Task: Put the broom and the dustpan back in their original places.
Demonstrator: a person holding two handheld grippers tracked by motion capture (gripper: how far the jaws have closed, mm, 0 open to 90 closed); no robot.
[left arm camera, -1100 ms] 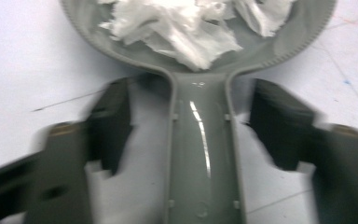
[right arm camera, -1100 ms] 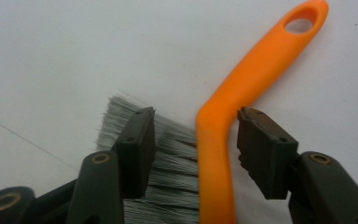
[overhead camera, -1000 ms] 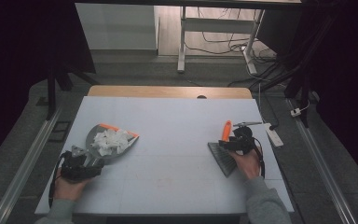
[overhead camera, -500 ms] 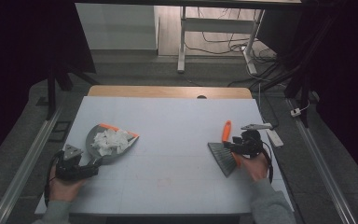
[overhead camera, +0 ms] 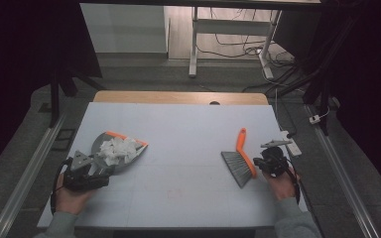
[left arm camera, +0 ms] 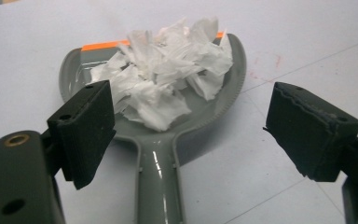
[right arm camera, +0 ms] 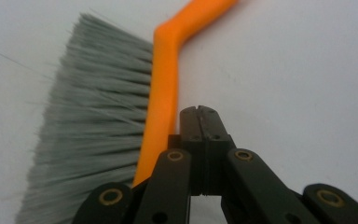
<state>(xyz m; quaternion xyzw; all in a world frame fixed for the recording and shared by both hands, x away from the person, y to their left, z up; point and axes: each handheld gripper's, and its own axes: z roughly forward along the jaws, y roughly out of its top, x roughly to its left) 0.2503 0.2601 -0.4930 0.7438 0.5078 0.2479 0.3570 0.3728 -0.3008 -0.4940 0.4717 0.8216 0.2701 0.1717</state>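
Both hands pulled back; right gripper (right arm camera: 199, 109) just snapped closed, empty, beside the hand brush (overhead camera: 240, 161). Left gripper (left arm camera: 191, 135) gapes over the dustpan (left arm camera: 161, 182) handle, paper scraps (left arm camera: 163, 70) inside. You clamp that handle centred, lift level.

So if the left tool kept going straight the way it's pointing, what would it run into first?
Probably the dustpan: its handle runs between the open left tool jaws, untouched, with the crumpled paper heaped in the pan beyond. Depth is uncertain.

Overhead view, two close tabletop (overhead camera: 188, 129) views
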